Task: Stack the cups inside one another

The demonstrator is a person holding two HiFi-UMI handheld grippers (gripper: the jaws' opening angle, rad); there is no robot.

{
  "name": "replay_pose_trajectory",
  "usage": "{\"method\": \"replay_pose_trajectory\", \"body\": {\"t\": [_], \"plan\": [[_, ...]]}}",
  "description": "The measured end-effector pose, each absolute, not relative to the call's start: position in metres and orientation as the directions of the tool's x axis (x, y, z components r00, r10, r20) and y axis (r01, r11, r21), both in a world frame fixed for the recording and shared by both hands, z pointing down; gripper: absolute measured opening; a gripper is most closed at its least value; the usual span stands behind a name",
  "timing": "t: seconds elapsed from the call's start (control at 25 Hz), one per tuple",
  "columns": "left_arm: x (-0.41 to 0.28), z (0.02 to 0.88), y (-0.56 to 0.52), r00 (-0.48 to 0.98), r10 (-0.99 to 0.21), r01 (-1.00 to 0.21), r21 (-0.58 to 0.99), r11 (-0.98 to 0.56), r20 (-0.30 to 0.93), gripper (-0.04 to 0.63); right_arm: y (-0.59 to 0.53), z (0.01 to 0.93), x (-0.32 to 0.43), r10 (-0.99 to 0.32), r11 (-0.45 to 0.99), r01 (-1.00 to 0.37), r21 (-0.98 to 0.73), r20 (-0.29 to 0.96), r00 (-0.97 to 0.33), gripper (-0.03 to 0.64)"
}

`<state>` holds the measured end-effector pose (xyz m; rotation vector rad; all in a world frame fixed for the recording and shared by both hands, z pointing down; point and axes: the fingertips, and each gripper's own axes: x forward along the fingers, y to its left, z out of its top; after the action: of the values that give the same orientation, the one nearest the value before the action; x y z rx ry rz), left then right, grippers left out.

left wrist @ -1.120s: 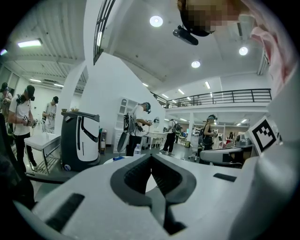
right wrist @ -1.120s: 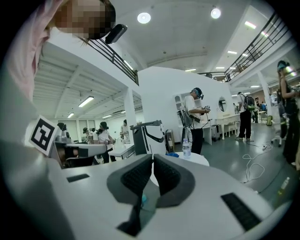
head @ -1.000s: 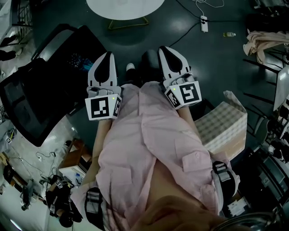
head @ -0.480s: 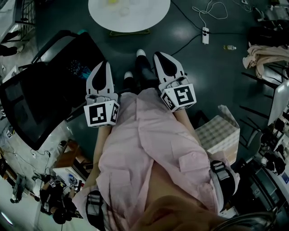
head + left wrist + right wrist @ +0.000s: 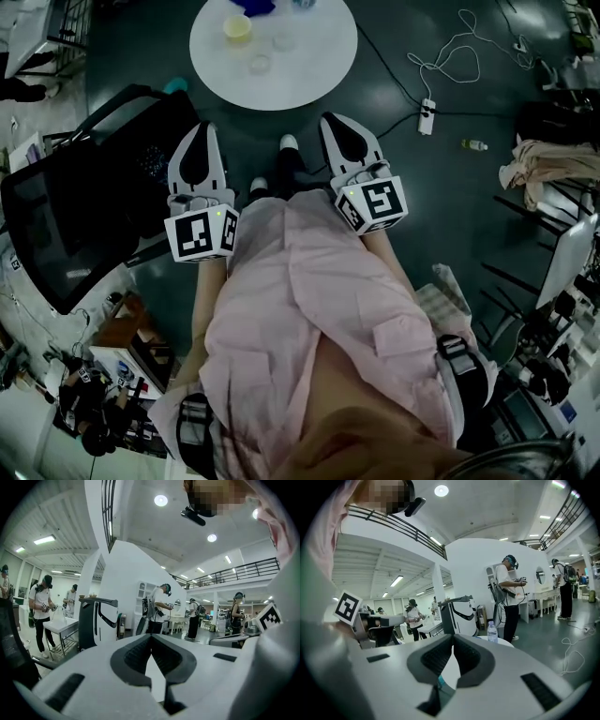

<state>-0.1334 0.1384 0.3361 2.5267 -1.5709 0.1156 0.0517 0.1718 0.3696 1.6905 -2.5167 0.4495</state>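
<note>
A round white table [image 5: 309, 70] stands ahead of me on the dark floor. On it sit a yellow cup [image 5: 238, 26], two clear cups [image 5: 283, 41] [image 5: 260, 64] and something blue [image 5: 251, 6] at the far edge. My left gripper [image 5: 202, 128] and right gripper [image 5: 330, 119] are held at waist height, well short of the table. Both are shut with nothing between the jaws. In the left gripper view the left gripper [image 5: 151, 637] has its black pads meeting at the tip, and in the right gripper view the right gripper [image 5: 453, 638] shows the same.
A black office chair [image 5: 84, 206] stands close on my left. A power strip [image 5: 427, 103] with its cable and a small bottle [image 5: 473, 145] lie on the floor to the right. A water bottle [image 5: 492, 632] stands on the table. Other people [image 5: 157, 609] stand around the hall.
The table has come further into the head view and the cups on it now show. Both grippers stay shut at waist height, the left one shifted slightly left.
</note>
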Motion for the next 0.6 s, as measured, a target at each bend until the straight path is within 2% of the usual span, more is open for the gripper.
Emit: {"method": "replay_pose_trajectory", "body": {"t": [0.6], "plan": [[-0.099, 0.342, 0.105, 0.392, -0.903, -0.92, 0.105, -0.379, 0.174, 0.016, 0.123, 0.379, 0.099, -0.883, 0.364, -0.905, -0.22, 0.228, -0.411, 0.032]]}}
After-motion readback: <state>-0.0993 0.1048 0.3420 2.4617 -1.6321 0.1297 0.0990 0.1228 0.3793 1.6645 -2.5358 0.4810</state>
